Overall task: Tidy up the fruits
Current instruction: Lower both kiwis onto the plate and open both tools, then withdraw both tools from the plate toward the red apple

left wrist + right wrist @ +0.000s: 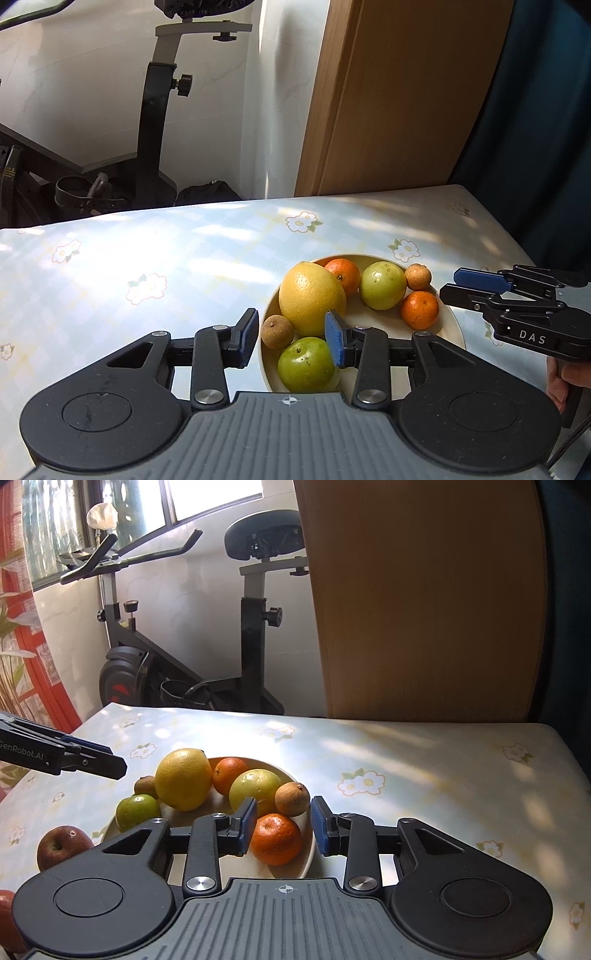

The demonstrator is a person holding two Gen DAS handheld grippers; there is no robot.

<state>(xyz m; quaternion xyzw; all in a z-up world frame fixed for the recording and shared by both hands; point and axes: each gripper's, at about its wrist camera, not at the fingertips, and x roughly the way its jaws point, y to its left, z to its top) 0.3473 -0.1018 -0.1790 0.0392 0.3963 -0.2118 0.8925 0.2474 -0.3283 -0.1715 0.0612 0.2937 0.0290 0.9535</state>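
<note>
Both black grippers with blue pads, the left gripper (pixel 293 338) and right gripper (pixel 283 825), hover part-open and empty over the cream round plate (pixel 448 319) of mixed fruits (pixel 312 297) on the floral tablecloth (pixel 147 258).

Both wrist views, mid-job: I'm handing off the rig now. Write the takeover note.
Left gripper: jaws open, empty, above the near rim of the round cream plate.
Right gripper: jaws open, empty, above the near orange tangerine.
In the plate: large yellow citrus, two green round fruits, two tangerines, two small brown fruits.
Left: dark red apple sits on the floral tablecloth outside the plate; another reddish fruit shows at the right view's lower left edge.
</note>
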